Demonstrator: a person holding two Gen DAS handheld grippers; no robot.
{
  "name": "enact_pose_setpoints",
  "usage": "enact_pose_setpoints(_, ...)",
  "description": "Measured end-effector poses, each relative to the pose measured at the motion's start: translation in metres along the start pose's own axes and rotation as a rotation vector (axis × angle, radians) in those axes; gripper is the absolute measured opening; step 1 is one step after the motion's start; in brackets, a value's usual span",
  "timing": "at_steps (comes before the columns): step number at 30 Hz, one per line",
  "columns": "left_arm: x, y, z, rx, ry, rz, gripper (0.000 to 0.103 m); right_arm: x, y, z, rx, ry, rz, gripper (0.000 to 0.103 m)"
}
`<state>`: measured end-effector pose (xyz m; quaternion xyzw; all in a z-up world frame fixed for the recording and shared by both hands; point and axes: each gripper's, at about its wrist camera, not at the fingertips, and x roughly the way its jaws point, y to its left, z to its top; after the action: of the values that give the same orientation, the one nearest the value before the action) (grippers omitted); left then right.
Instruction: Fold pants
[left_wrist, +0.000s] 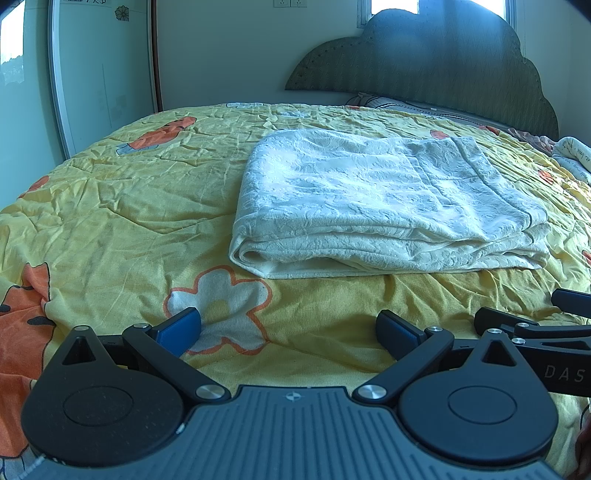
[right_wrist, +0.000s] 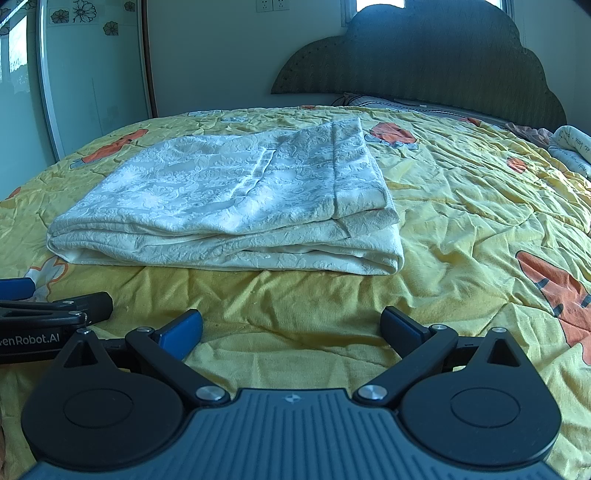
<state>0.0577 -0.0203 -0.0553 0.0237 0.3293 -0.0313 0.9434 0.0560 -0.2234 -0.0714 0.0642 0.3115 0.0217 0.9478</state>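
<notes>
A cream-white, textured fabric bundle, the folded pants (left_wrist: 388, 206), lies flat on the yellow quilted bed cover with orange cartoon and flower prints (left_wrist: 129, 206), ahead of both my tools. In the left wrist view the bundle fills the middle and right of the frame, so it sits ahead and to the right of my left hand-held gripper (left_wrist: 288, 332). In the right wrist view the same pants (right_wrist: 229, 206) sit in the middle and left of the frame, ahead and to the left of my right hand-held gripper (right_wrist: 291, 330). The bundle's long axis runs left to right across both frames, with its layered edges facing me along the near side. It lies between the two tools' lines of sight, and I judge neither one clearly nearer. Both are held low and level just above the cover, side by side, pointing toward the dark scalloped headboard (left_wrist: 424, 62) at the top of the frame. Each has its blue-padded fingers spread wide apart and grips nothing; only bare cover shows between them. The pants look already folded into a compact rectangle, so I judge the task close to finished.
</notes>
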Motion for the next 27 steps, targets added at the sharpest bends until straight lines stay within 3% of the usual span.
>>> enact_pose_setpoints(27, 0.0000, 0.0031, 0.0008, 0.000, -0.002, 0.007, 0.103, -0.0001, -0.0023, 0.0004, 0.010, -0.004, -0.029, 0.103)
